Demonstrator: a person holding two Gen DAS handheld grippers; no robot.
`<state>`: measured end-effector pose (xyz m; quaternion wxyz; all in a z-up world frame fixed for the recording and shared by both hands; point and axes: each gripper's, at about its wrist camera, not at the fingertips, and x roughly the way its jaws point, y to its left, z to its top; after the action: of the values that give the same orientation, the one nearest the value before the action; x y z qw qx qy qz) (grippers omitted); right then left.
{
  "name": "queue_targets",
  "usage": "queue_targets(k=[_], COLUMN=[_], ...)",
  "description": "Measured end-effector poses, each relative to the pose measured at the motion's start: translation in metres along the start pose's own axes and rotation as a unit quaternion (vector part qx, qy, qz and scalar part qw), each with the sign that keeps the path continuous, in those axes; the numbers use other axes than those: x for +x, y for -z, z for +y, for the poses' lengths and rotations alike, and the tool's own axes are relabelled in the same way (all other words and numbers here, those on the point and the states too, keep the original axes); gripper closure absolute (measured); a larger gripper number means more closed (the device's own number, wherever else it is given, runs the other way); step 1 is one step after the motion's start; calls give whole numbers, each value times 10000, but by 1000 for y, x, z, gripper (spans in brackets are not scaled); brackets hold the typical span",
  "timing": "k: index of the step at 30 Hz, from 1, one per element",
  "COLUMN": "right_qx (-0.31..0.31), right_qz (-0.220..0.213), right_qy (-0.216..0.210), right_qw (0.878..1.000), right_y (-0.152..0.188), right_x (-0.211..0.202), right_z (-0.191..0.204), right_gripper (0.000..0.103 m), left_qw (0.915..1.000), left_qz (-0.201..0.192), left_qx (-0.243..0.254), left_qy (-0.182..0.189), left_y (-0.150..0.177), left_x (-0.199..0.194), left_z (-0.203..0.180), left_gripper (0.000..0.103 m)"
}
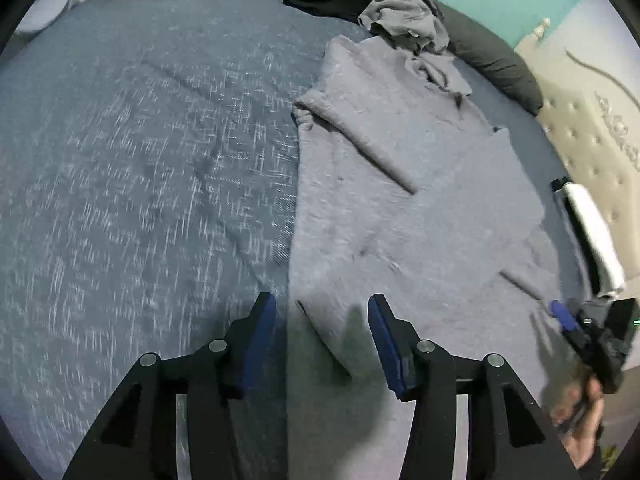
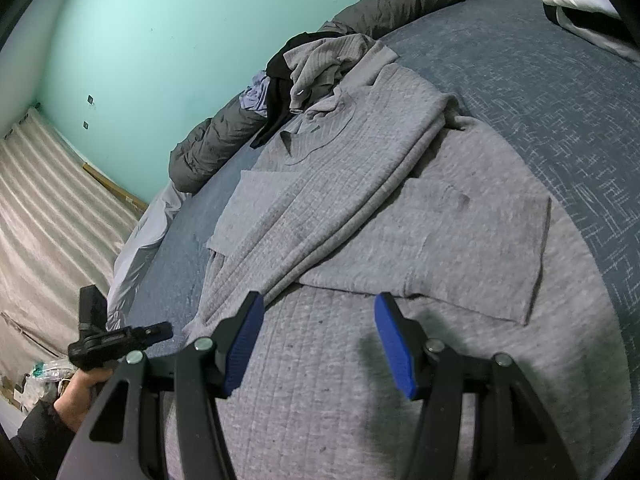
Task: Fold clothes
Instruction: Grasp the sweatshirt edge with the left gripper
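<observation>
Both claws are shown spread with nothing between the pads: the left gripper (image 1: 322, 344) is held over the near edge of the grey shirt (image 1: 420, 208), the right gripper (image 2: 320, 340) over its hem. One sleeve (image 2: 352, 188) is laid across the body, so a side fold is judged done. The shirt is spread flat on a blue bedspread (image 1: 140, 160); unfolded clothes (image 2: 316, 68) are heaped behind, against a teal wall (image 2: 160, 40).
</observation>
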<state>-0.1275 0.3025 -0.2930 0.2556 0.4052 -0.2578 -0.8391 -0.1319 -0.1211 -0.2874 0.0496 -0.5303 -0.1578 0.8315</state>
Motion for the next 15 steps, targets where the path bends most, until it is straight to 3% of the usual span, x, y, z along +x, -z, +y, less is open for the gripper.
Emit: queue_targets(k=[2,4,5,6,15], right_qx=[20,41,53,64,130], right_qz=[-15,-29,-36,-42,-39], right_qy=[-1,-1,-2,-2,29], right_qw=[10000,10000,10000,10000,9999], right_y=[0,0,-1,-1,-2], right_x=[-1,-1,-1,-1,0], right_z=[-1,-2,-3,-4,-8], right_gripper=[44,44,44,44,44], left_qw=[9998,9992,9988,9983,9983], left_qz=[71,175,186,195,-480], left_qx=[112,272,351,430,214], left_qy=[-131,-248,-292,-335,-238], left_y=[-2,-1,-1,0,-1], left_x=[10,19,20,22,-10], left_z=[-3,-6,-8,-10,-4], left_gripper=[53,69,88,96,101])
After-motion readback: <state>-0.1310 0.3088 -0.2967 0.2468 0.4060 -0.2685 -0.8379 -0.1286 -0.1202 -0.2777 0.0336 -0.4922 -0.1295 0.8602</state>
